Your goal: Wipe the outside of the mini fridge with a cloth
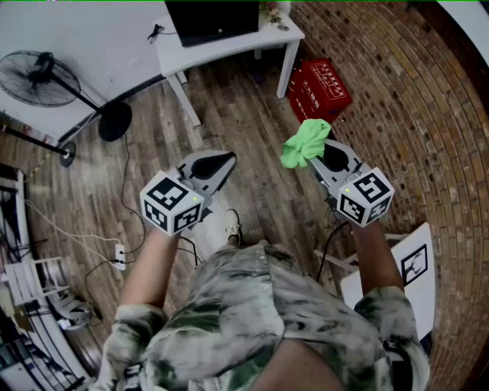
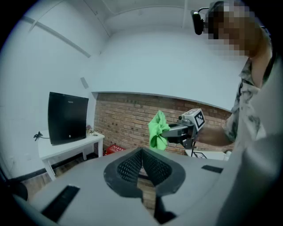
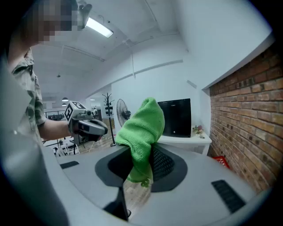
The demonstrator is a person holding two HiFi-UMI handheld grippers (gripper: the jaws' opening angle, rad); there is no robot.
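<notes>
The right gripper (image 1: pixel 321 157) is clamped on a soft, bunched-up green cloth (image 1: pixel 305 143) — held up in the air. The left gripper (image 2: pixel 142 153) is closed, with nothing in it. The boxy black mini fridge (image 1: pixel 212 20) is set on a white table (image 1: pixel 229 47), well apart from both.

A white table (image 1: pixel 269 37) on the wooden floor (image 1: pixel 244 130) carries the black mini fridge (image 1: pixel 212 19).

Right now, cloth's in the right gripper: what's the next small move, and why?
Probably step toward the mini fridge and bring the right gripper up to its front. The green cloth is already clamped there, but the fridge sits on the white table well ahead, out of contact. The left gripper is shut and empty.
</notes>
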